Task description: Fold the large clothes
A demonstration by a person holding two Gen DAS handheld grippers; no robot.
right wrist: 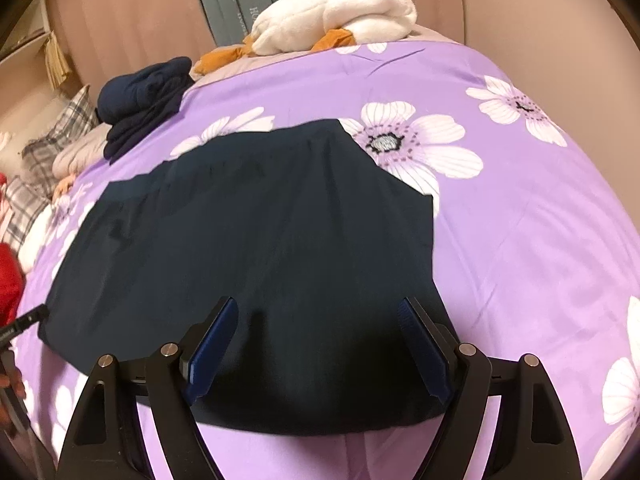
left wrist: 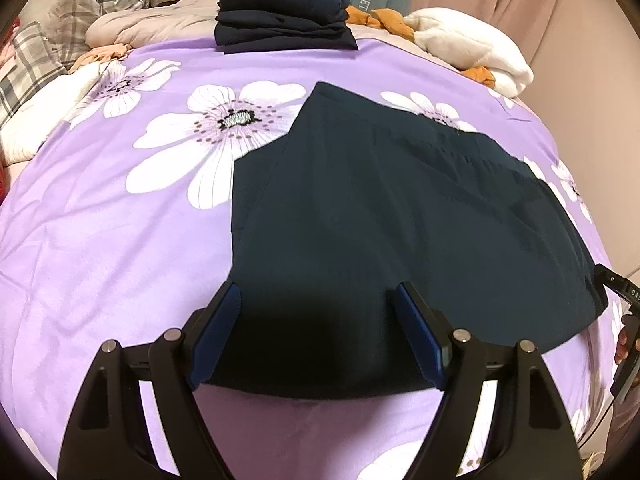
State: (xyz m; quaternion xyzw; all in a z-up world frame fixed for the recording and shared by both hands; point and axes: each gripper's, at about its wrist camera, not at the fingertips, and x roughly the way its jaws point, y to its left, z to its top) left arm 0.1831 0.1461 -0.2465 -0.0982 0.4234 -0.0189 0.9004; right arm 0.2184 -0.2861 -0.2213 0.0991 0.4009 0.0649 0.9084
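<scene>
Dark garment (left wrist: 380, 216) lies flat on the purple floral bedspread (left wrist: 100, 240), mid-bed. I have my left gripper (left wrist: 318, 300) over its near hem, jaws spread, pinching nothing. Right gripper (right wrist: 318, 312) likewise spread above the same hem. Beyond the garment, at the bedspread's far edge: folded navy stack (left wrist: 280, 12), white plush (left wrist: 468, 44).

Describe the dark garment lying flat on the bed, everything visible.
The dark garment is a very dark navy, smooth thin-looking fabric, spread flat on the purple floral bedspread in a roughly trapezoid shape, narrower at the far end. Faint creases and a gathered band cross its far part. Its near hem lies between the open jaws of the left gripper and right gripper; neither is shut on it. Contact unclear.
</scene>
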